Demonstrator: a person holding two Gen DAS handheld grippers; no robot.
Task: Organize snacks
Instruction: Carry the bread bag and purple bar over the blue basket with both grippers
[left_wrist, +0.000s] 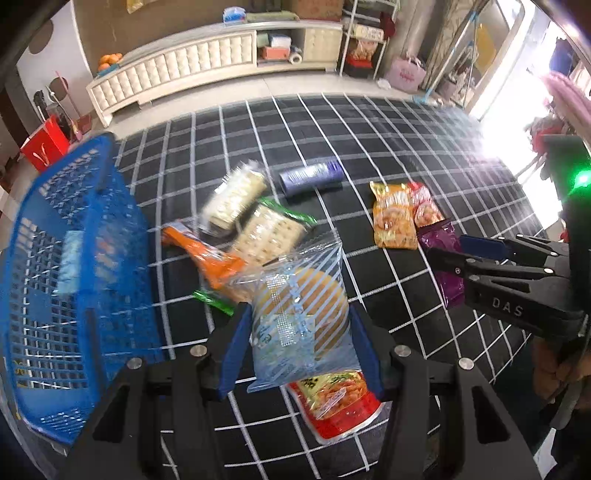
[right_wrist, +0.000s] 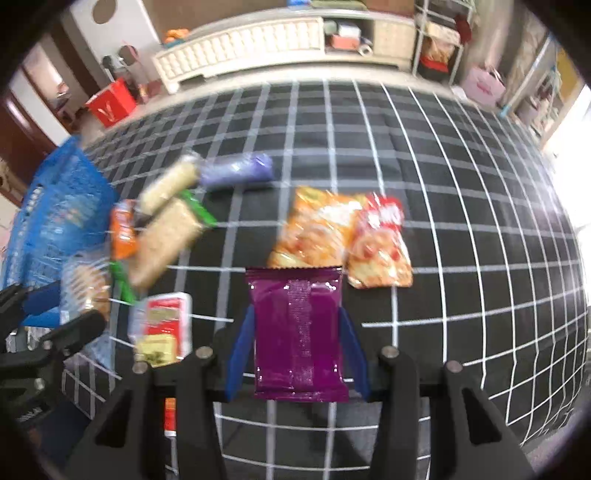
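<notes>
The left tongs (left_wrist: 301, 325) grip a clear striped bag of round biscuits (left_wrist: 299, 317) just beside the blue plastic mesh basket (left_wrist: 74, 258). The right tongs (right_wrist: 297, 350) straddle the purple foil packet (right_wrist: 297, 332) on the black checked surface (right_wrist: 443, 221), seemingly unclenched. Carry the bag well over the rim before releasing.

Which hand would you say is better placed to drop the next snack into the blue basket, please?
Left. Its tongs already clamp the clear striped snack bag, with the blue basket right beside them. The right tongs only straddle the purple packet, farther from the basket.
</notes>
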